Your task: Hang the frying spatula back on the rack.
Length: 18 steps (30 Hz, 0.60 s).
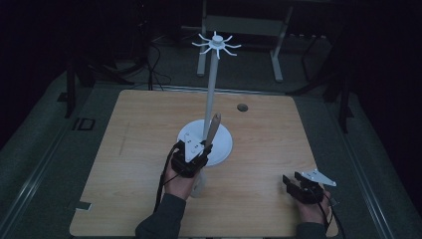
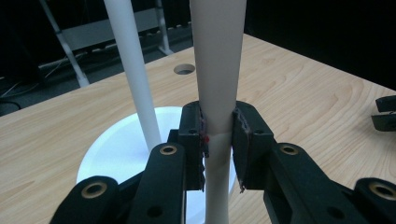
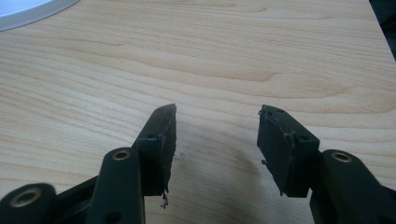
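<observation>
My wooden table [image 1: 124,164] carries the white stand [image 1: 211,94], its round base near centre. At the base's seven o'clock my left gripper [image 1: 205,144] is clamped on a pale utensil handle [image 2: 218,93], possibly a spatula, held upright beside the pole. At four o'clock my right gripper [image 3: 217,140] rests with jaws parted, holding nothing.

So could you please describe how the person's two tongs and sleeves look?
Both the left tongs and the right tongs are black, with two blocky jaws, brass-coloured rivets in the linkage arms and worn dark pads. Each carries a grey three-cornered plate on top and trails a black cable. The sleeves are dark grey.
</observation>
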Available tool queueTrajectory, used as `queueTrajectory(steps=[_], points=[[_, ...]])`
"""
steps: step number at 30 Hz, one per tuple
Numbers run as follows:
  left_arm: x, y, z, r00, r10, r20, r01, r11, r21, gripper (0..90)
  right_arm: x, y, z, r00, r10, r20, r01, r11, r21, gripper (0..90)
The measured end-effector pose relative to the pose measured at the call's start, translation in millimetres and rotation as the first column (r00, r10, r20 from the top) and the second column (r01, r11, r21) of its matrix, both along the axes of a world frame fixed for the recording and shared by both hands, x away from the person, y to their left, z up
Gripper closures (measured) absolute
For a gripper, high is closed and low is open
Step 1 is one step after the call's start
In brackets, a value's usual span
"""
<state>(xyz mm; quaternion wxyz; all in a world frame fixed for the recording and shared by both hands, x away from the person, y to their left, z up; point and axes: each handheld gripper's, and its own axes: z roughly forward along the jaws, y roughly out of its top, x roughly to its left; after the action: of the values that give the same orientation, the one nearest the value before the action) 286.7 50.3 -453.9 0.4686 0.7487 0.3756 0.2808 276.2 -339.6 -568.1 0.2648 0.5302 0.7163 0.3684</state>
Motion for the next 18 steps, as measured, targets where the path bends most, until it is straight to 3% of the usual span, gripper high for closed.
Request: queueTrajectory(steps=[18], points=[[4.5,-4.5,9.4,0.9982,0.047,0.037,-0.046,0.9986,-0.025,75.4,0.1,0.1,0.2,1.0000,0.003,-0.002,-0.003,1.000,-0.006,46.7]])
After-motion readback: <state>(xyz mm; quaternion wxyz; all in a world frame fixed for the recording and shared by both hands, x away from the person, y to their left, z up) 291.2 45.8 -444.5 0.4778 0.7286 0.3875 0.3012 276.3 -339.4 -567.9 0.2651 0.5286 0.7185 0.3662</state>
